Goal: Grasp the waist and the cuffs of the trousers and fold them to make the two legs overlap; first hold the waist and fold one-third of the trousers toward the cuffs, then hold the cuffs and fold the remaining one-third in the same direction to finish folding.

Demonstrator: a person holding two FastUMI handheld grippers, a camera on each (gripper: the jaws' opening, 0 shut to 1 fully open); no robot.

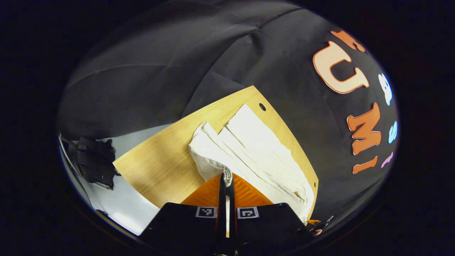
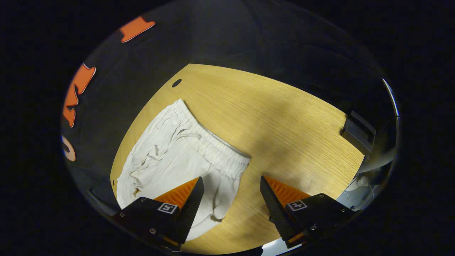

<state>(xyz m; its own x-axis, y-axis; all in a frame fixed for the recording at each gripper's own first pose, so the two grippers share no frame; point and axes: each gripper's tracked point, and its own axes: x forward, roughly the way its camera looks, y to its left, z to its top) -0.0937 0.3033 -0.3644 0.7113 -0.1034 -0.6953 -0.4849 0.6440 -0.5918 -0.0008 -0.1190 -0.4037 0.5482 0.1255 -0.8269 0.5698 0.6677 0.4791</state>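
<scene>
White trousers lie bunched lengthwise on the wooden table in the left gripper view. My left gripper is shut on a raised pinch of their cloth near the table's front edge. In the right gripper view the trousers spread out with the gathered elastic waistband running across them. My right gripper stands open just above the waist end; one finger is over the cloth, the other over bare wood. A flap of cloth lies between them.
A small round hole marks the table's far corner. A black block sits at the table's right edge. A dark device rests on the pale floor to the left of the table. Bare wood lies to the right of the waistband.
</scene>
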